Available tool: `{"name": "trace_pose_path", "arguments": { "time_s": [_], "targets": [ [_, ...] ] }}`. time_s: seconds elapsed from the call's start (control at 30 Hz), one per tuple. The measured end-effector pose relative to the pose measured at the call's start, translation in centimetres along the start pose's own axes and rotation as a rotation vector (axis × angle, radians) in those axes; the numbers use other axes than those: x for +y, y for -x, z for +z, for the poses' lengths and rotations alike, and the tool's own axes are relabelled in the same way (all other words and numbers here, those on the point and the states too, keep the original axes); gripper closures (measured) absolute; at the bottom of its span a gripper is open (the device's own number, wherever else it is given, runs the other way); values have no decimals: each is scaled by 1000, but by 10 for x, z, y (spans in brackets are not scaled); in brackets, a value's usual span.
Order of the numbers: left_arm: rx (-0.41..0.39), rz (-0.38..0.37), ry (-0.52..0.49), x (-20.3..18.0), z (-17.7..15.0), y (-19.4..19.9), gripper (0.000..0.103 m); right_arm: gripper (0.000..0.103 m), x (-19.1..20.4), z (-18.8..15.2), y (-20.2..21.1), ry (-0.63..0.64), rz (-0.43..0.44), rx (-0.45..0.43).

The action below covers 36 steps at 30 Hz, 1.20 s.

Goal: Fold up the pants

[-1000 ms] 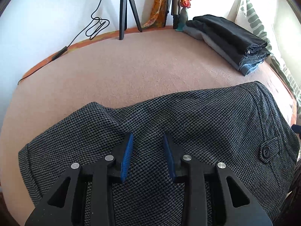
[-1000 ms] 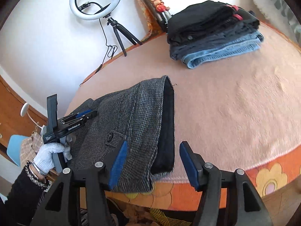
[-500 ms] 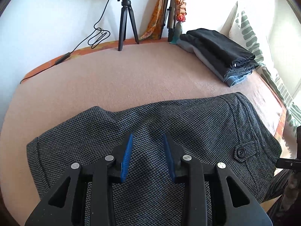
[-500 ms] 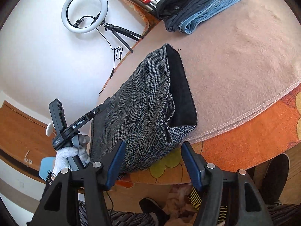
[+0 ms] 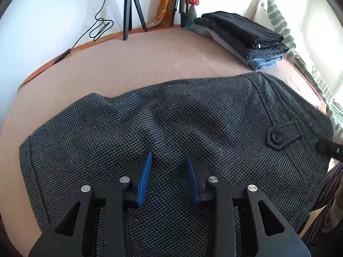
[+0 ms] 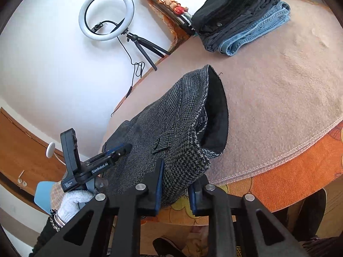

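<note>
My dark houndstooth pants [image 5: 182, 132] lie spread across the near half of a bed covered in a pinkish-tan blanket [image 5: 139, 64], with their long axis running left to right in front of me: the hemmed leg end sits at the near left, and the waistband with its buttoned tab [image 5: 278, 137] sits at the right, at the blanket's edge. My left hand-held gripper [image 5: 168, 175] hangs directly over the middle of the pants, its blue pads apart with nothing between them, so it is released. My right hand-held gripper [image 6: 174, 185] is at the waistband end, where the fabric droops over the bed's edge; its pads straddle the hanging corner of the waistband, but I cannot tell whether they are pinching the cloth or merely sitting around it. In my judgement the right one is nearer to a usable grasp, and the coming fold turns on carrying that waist end leftward along the long axis toward the hem. The waist opening gapes, showing a black lining [image 6: 216, 115]. At the far right of the bed rests a stack of folded clothes [image 5: 242, 38], black on top and blue denim beneath, well apart from the pants. Beyond the bed, by a white wall, stands a ring light [image 6: 106, 15] on a small black tripod [image 5: 129, 8], its cable trailing down.
</note>
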<state>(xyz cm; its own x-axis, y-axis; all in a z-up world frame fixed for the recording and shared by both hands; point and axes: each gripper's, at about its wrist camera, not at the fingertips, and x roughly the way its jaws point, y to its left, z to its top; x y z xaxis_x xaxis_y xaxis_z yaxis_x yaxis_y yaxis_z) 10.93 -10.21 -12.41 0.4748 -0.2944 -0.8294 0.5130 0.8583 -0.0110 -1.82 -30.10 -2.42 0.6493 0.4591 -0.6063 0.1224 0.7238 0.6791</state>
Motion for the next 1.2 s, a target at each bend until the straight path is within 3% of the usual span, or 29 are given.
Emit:
{"name": "trace_pose_path", "arguments": {
  "time_s": [0.1, 0.2, 0.37, 0.47, 0.63, 0.83, 1.0, 1.2],
  "targets": [
    [-20, 46, -75, -12, -7, 0, 71, 85, 14, 5, 1, 35, -4, -10],
    [-20, 36, -52, -10, -7, 10, 72, 85, 26, 12, 0, 90, -32, -20],
    [-76, -54, -27, -30, -15, 36, 72, 85, 41, 17, 5, 156, -31, -22],
    [-38, -61, -80, -46, -25, 24, 72, 85, 53, 16, 4, 214, -41, -24],
    [-25, -88, -44, -43, -29, 24, 72, 85, 80, 16, -4, 305, -50, -22],
    [-171, -103, 161, 21, -33, 90, 72, 85, 121, 19, -10, 432, -27, -12],
    [-274, 4, 317, 89, -53, 140, 72, 85, 167, 9, -26, 575, -15, 4],
    [-351, 76, 547, 164, -92, 177, 72, 85, 220, -16, -58, 736, 12, 63]
  ]
}}
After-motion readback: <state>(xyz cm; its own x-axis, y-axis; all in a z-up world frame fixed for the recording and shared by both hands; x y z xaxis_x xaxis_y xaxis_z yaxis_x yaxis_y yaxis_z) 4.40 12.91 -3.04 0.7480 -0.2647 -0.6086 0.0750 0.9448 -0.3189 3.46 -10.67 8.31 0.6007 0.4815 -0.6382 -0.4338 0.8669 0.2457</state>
